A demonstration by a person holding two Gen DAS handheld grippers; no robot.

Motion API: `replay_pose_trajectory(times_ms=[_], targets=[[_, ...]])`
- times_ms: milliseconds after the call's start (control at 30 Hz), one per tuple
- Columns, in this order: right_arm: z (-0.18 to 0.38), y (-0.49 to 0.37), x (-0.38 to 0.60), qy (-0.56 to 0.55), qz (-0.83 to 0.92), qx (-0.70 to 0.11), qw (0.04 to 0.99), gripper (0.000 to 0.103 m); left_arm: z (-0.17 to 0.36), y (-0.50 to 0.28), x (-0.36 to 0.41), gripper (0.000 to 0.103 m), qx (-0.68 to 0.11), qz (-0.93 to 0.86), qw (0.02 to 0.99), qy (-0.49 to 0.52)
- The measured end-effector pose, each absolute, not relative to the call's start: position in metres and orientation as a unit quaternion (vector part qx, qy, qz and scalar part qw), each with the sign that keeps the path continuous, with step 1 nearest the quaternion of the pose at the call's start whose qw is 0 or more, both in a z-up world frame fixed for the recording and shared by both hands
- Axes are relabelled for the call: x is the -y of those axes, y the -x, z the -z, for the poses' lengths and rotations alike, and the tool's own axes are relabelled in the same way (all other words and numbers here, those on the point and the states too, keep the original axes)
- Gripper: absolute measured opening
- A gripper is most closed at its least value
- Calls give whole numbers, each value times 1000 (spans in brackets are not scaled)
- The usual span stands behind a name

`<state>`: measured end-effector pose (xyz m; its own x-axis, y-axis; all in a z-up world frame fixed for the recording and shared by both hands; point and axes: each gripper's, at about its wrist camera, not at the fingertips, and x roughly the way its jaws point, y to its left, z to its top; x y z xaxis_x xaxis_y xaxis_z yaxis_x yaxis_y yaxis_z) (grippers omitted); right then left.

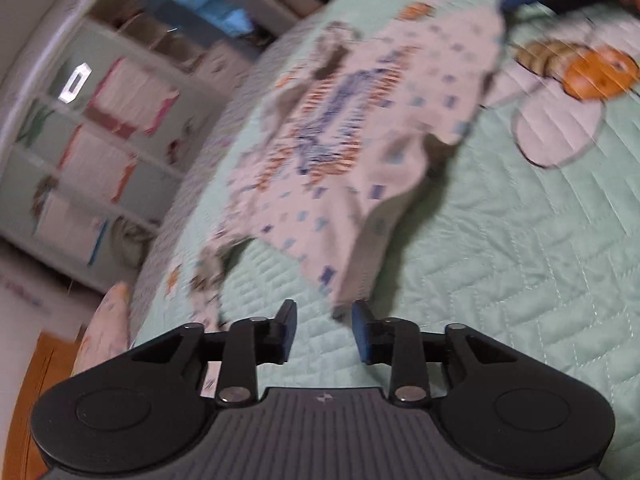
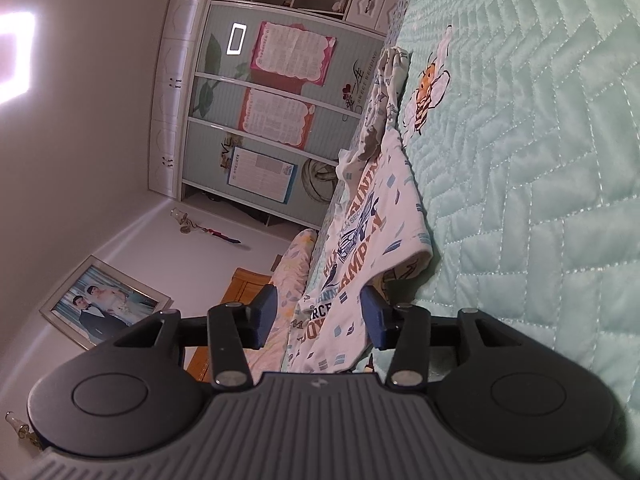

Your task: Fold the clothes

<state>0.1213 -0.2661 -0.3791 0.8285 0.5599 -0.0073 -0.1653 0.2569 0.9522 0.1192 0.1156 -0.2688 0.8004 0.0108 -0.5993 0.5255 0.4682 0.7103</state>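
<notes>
Left gripper (image 1: 325, 330) angled down at shirt (image 1: 340, 152), fingers apart; right gripper (image 2: 318, 322) level, fingers apart astride cloth.

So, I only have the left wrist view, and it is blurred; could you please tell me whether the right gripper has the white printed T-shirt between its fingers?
Observer: Yes. In the right wrist view, the hem of the white printed T-shirt lies between the fingers of the black, blue-padded right gripper.
Operator: Is it clamped?
Observer: No; the jaws stand apart, and one blue pad is clear of the cloth.
Operator: Is the shirt lying flat?
Observer: Not fully; its near edge curls up off the mint-green quilted bedspread.
</notes>
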Motion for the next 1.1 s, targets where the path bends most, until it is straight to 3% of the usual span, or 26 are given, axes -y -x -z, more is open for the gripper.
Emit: replay_pose_trajectory(times_ms=[67, 200, 267, 500, 700, 967, 1100], targets=[[379, -121, 266, -563, -234, -175, 773, 49, 275, -124, -113, 44, -287, 185, 796, -499], [379, -121, 265, -564, -234, -174, 773, 49, 281, -134, -114, 42, -300, 198, 790, -497], [379, -122, 265, -564, -235, -173, 772, 49, 278, -140, -116, 19, -313, 201, 795, -480], [379, -123, 264, -566, -236, -171, 771, 50, 269, -132, -120, 13, -304, 186, 821, -446], [379, -122, 265, -568, -236, -169, 770, 50, 248, -131, -121, 11, -279, 98, 889, -349], [379, -120, 264, -569, -237, -168, 769, 51, 241, -135, -129, 11, -304, -98, 944, -86], [377, -120, 264, -570, -238, -167, 768, 51, 229, -121, -115, 11, -283, -77, 952, -88]])
